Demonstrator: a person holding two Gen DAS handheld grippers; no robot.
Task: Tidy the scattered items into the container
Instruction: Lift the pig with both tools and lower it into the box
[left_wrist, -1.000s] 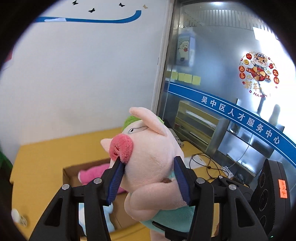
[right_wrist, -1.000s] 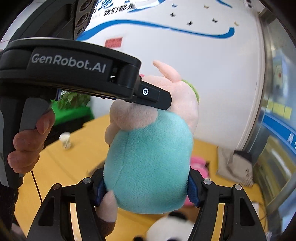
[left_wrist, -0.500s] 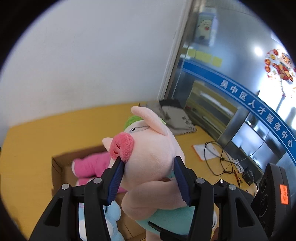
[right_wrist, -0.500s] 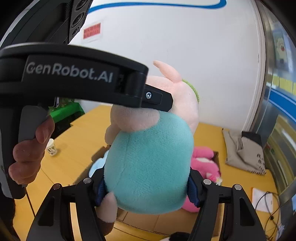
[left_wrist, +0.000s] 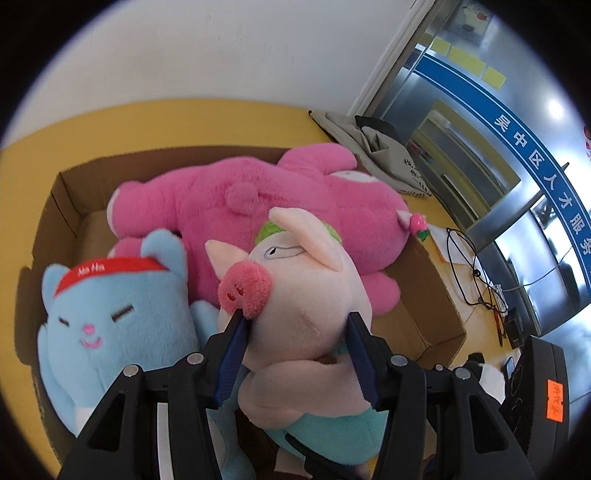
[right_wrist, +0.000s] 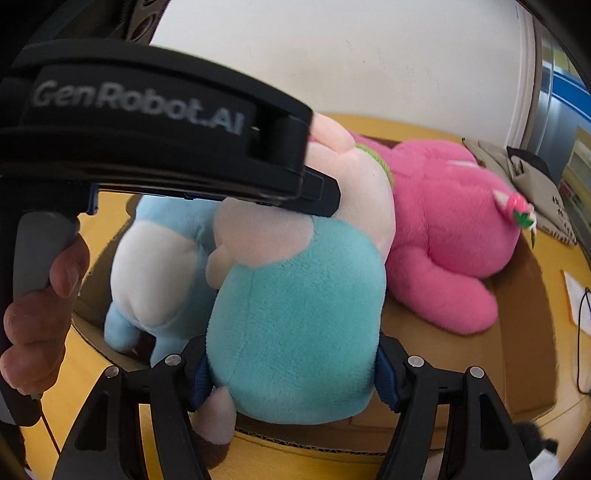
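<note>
while both tools pinched it, the pale pink pig plush in teal clothes (left_wrist: 295, 295) hung over the brown cardboard box (left_wrist: 424, 295), above a blue cat plush (left_wrist: 110, 314) and a hot-pink plush (left_wrist: 258, 199). the left gripper (left_wrist: 295, 332) squeezed its head, the right gripper (right_wrist: 291, 373) its belly. it looked light, soft and yielding, best gripped across its bulk.

Yellow table (left_wrist: 229, 122) meeting a white wall (left_wrist: 221, 48) along its far edge. Near the far right corner of the table, a crumpled grey cloth bag (left_wrist: 388, 155) printed with dark characters. Along the right edge, a sheet of white paper (left_wrist: 443, 243) under a looped black cable (left_wrist: 469, 273). Beyond that edge, a glass partition (left_wrist: 491, 110) bearing a blue band (left_wrist: 524, 147) with white characters and a row of yellow sticky notes (left_wrist: 465, 61).
</note>
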